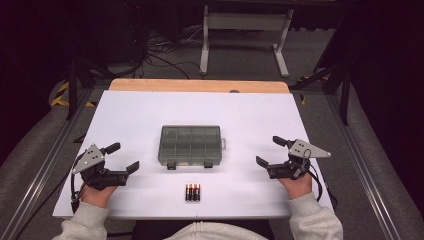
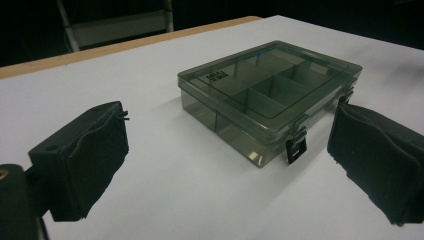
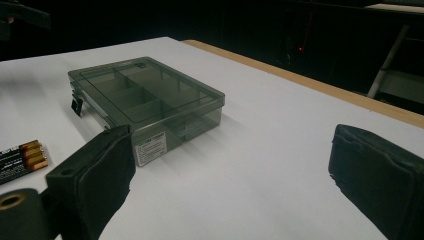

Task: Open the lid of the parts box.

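Currently the left gripper (image 1: 124, 156) and right gripper (image 1: 268, 151) both stand with jaws spread wide, holding nothing. Between them, well apart from each, lies the smoky-green translucent plastic compartment box (image 1: 190, 145), lid closed. Nearer the person, between the two grippers, lie the black-and-copper batteries (image 1: 192, 192) side by side.

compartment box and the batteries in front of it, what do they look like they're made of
The compartment box looks like smoke-tinted translucent plastic with a glossy finish: its dividers show through the shut lid, and its two front latches are opaque black. The batteries seem to be metal cells in a black printed wrap with copper-coloured ends; how many there are is hard to tell.
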`<control>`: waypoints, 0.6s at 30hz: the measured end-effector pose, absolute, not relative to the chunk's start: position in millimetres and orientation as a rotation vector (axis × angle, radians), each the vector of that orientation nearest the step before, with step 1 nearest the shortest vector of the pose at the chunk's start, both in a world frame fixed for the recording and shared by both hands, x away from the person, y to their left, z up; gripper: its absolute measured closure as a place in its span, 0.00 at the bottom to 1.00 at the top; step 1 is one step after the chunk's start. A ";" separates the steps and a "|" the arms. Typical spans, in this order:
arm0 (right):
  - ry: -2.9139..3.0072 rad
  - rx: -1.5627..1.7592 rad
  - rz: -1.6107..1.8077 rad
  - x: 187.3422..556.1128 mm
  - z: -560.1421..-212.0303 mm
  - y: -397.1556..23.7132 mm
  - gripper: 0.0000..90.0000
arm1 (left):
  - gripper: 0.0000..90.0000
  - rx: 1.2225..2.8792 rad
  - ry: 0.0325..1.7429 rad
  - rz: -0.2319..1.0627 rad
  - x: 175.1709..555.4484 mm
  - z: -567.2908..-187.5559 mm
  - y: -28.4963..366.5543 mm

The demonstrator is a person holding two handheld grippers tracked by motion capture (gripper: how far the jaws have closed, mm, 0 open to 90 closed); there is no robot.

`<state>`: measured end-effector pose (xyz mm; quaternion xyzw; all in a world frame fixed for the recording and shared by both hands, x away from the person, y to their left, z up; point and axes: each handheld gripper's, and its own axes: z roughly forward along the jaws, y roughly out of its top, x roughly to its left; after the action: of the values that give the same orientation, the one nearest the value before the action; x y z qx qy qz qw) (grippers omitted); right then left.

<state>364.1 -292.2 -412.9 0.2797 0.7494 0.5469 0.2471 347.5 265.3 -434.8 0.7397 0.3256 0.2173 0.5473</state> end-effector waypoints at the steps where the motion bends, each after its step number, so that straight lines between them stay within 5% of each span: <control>1: 2.043 0.763 1.491 364.1 -412.9 -292.2 0.06 | 0.03 1.753 0.772 0.515 347.5 -434.8 265.3; 18: 2.050 0.718 1.506 361.8 -412.0 -289.4 0.05 | 0.02 1.709 0.733 0.513 350.2 -439.0 269.7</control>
<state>361.8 -289.4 -412.0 0.2632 0.7515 0.5523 0.2469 350.2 269.7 -439.0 0.7280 0.3123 0.2186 0.5699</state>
